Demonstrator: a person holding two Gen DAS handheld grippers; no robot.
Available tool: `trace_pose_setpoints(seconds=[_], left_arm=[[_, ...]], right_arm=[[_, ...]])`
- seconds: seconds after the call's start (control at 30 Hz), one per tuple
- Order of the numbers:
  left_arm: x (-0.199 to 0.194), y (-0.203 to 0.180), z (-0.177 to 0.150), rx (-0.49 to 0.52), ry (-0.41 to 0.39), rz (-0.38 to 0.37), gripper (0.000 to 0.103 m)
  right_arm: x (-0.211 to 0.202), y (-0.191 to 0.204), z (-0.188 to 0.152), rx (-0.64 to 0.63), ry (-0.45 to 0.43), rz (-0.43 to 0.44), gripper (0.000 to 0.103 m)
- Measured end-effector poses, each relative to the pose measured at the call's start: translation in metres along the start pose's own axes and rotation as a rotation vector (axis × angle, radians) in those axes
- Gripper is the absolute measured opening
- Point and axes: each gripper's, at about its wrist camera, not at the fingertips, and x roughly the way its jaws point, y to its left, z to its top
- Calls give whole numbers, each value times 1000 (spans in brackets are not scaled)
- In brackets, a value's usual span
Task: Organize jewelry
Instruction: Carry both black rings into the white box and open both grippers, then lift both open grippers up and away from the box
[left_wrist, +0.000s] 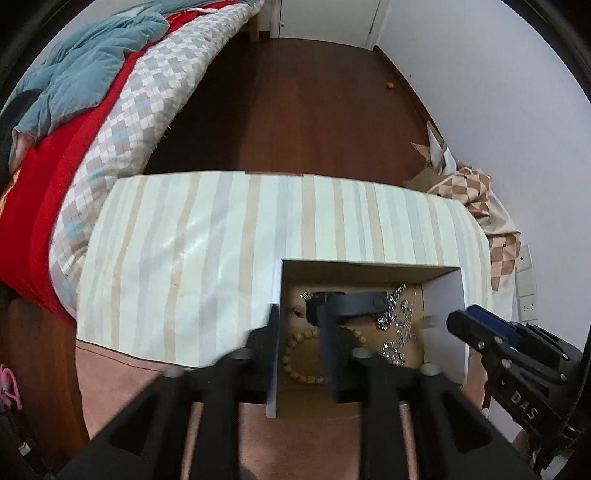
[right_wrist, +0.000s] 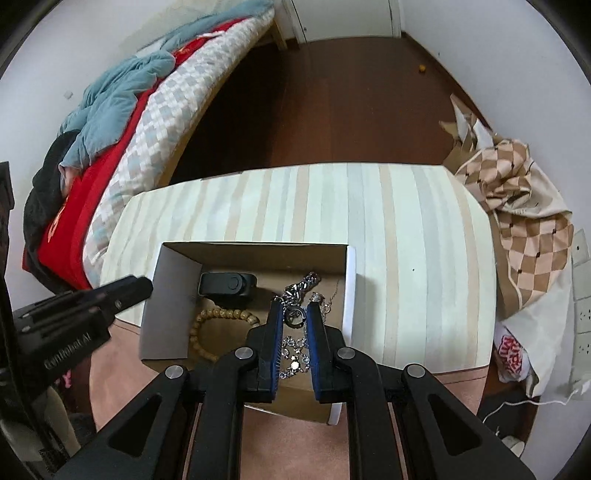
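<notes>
Our right gripper (right_wrist: 291, 317), spread, straddles the limp, tangle-prone silver chain (right_wrist: 295, 317); we'd pinch its ring at twelve o'clock. Our left gripper (left_wrist: 301, 345), spread, straddles the box (left_wrist: 275, 332) wall.

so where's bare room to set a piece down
The striped tabletop is bare right of the box and behind it. Inside the box is crowded: wooden bead bracelet, black case, silver chains, right tongs.

Box (right_wrist: 166, 291) on table (right_wrist: 406, 229); bracelet (right_wrist: 207, 325) left of chains (right_wrist: 299, 288).
</notes>
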Motion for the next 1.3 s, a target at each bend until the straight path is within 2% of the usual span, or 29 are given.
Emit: trace_pose_setpoints(seconds=[0.03,0.07,0.17,0.23,0.27,0.3,0.37,0.43,0.47,0.5,0.57,0.67,0.87,1.13,1.3], left_arm=[[-3,1,1,-1,-10,4,49],[-6,2,1,-2,-22,12,65],[-13,4,1,5,-42,31,70],[-17,8,-2,6,-45,55,80],[-19,10,-3,2,-52,63,89],[-21,13,-5,0,-61,76,93],[-25,16,-13,-1,-77,115,94],[-28,19,-23,-2,-98,149,99],[-30,20,-28,-3,-105,157,103],[-30,21,-33,-3,-110,165,103],[-29,19,-44,5,-109,187,103],[-28,17,-57,7,-93,183,103],[-45,12,-79,4,-115,183,103],[-107,3,-109,1,-226,193,103],[-146,1,-124,-1,-274,172,103]], right_arm=[[-3,-1,0,6,-4,4,35],[-6,-3,1,12,-13,8,41],[-17,-5,-1,22,-31,17,41],[-24,-5,-3,20,-43,7,42],[-28,-5,-5,17,-52,-9,43],[-30,-4,-7,14,-56,-21,44],[-36,-2,-13,2,-65,-50,56],[-40,1,-19,-19,-74,-105,65],[-41,3,-23,-29,-78,-140,74],[-41,2,-26,-34,-78,-160,80],[-40,3,-35,-32,-68,-193,99],[-40,6,-47,-37,-69,-262,101],[-62,10,-67,-27,-115,-305,102],[-118,25,-95,-33,-196,-319,102],[-159,37,-115,-38,-251,-314,102]])
